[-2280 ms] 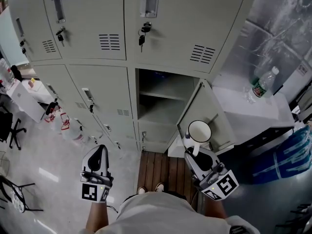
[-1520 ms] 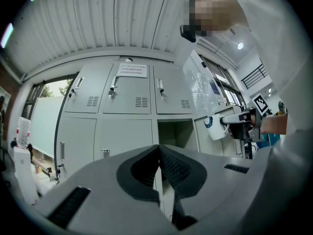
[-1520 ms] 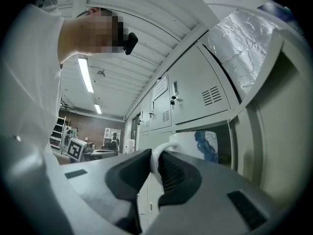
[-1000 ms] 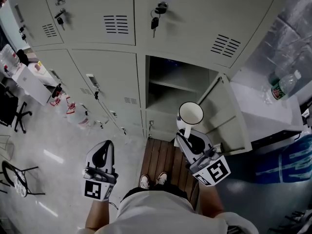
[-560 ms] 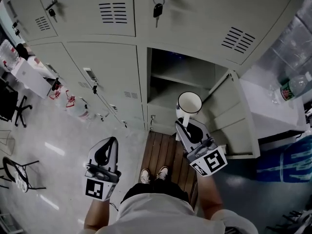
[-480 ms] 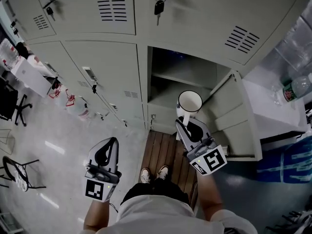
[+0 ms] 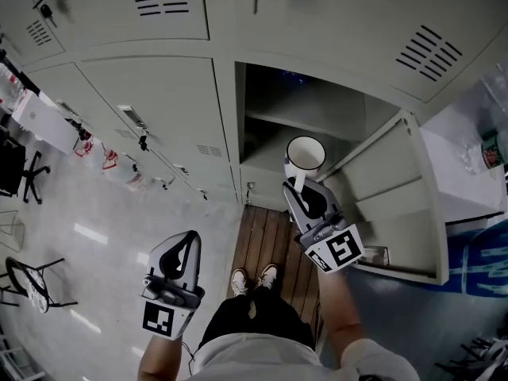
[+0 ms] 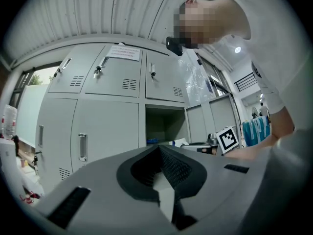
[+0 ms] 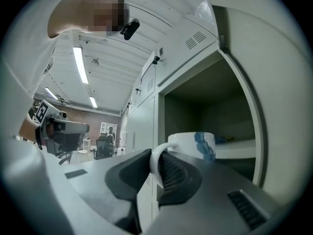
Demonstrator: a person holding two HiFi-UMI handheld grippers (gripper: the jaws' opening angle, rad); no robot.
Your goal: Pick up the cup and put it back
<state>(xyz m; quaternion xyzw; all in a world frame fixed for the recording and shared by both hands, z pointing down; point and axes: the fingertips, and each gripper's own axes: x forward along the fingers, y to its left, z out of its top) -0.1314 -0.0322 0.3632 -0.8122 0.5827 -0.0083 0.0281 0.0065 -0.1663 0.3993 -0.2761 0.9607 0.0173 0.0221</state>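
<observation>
A white cup [image 7: 305, 155] with a blue print [image 9: 201, 145] is held upright by its handle [image 9: 155, 163] in my right gripper [image 7: 298, 187], which is shut on it. The cup hangs just in front of the open locker compartment [image 7: 305, 125], level with its shelf [image 9: 234, 148]. My left gripper [image 7: 181, 254] hangs low at the left over the floor, jaws shut together with nothing between them [image 8: 157, 165].
The locker's door [image 7: 397, 197] stands swung open to the right of the cup. Closed grey lockers [image 7: 147, 94] fill the wall to the left. A wooden board [image 7: 274, 252] lies on the floor under my feet. A table edge [image 7: 468, 173] is at far right.
My right gripper has carried the cup up and forward, closer to the open compartment. The head view has shifted nearer to the lockers. My left gripper has dropped slightly lower.
</observation>
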